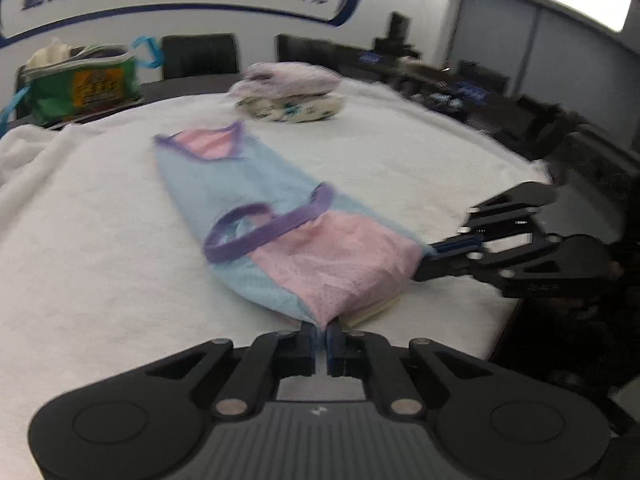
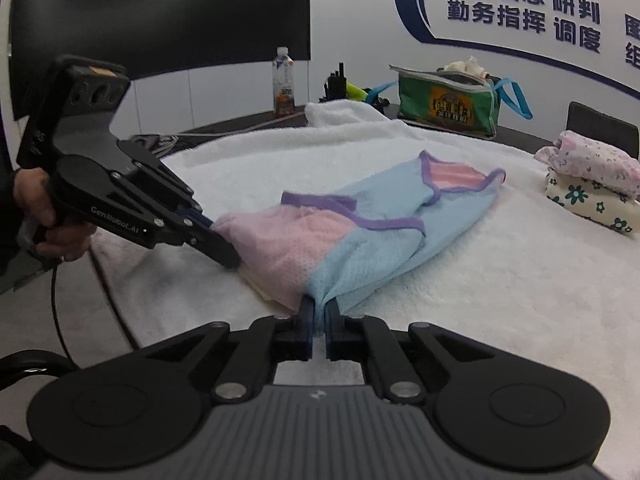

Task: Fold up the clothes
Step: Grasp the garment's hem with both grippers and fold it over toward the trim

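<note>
A small pink and light-blue mesh garment with purple trim (image 1: 280,216) lies lengthwise on the white fluffy cloth (image 1: 100,240); it also shows in the right wrist view (image 2: 360,236). My left gripper (image 1: 320,326) is shut on its near hem corner. My right gripper (image 2: 318,308) is shut on the other hem corner, at the pink and blue seam. Each gripper shows in the other's view: the right gripper (image 1: 428,258) at the right, the left gripper (image 2: 224,248) at the left. A pale yellow layer peeks out under the hem.
A stack of folded floral clothes (image 1: 290,92) sits at the far side of the cloth, also in the right wrist view (image 2: 592,180). A green bag (image 2: 448,100) with clothes, a drink bottle (image 2: 283,80) and dark chairs stand beyond. The table edge (image 1: 520,160) runs at the right.
</note>
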